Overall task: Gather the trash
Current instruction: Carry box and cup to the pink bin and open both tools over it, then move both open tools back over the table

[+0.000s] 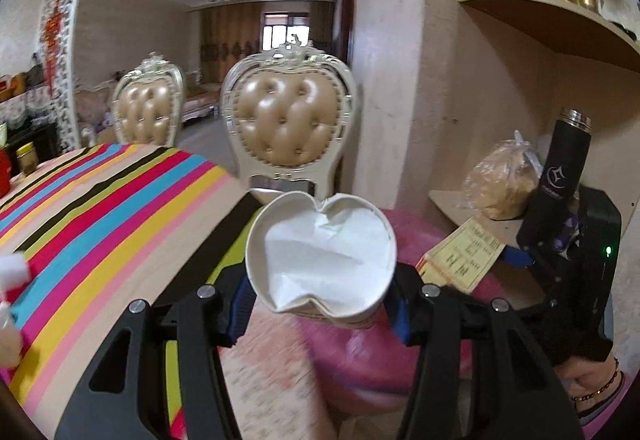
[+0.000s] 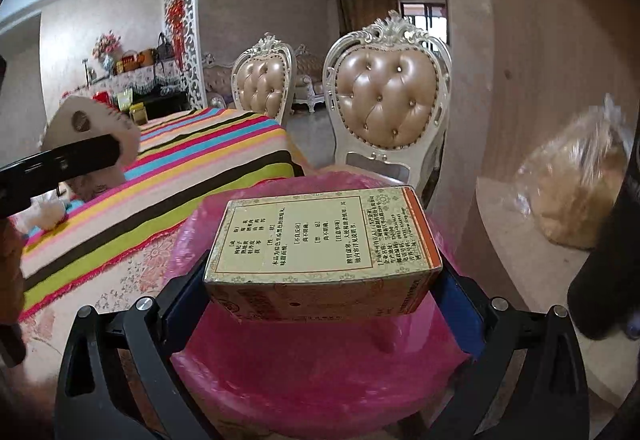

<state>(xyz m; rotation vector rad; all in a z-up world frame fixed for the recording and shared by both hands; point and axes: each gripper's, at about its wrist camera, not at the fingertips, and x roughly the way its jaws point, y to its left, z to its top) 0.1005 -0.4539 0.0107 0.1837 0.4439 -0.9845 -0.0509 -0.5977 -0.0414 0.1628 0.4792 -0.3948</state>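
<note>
Trash in the left wrist view was a crumpled paper cup (image 1: pixel 320 256), pinched between the left tongs (image 1: pixel 320 304) above a pink-lined bin (image 1: pixel 360 380); it looked light and easily crushed, best held at its sides. In the right wrist view, the right tongs (image 2: pixel 320 280) clamped a stiff, light cardboard box (image 2: pixel 320 244) by its ends, over the bin.

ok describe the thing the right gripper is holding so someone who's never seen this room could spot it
Find the pink-lined bin beside the striped tablecloth. Directly above it, the right gripper clamps a small yellowish cardboard box. Its dense Chinese print and orange edge band distinguish it from the crumpled white paper cup in the left gripper.
</note>
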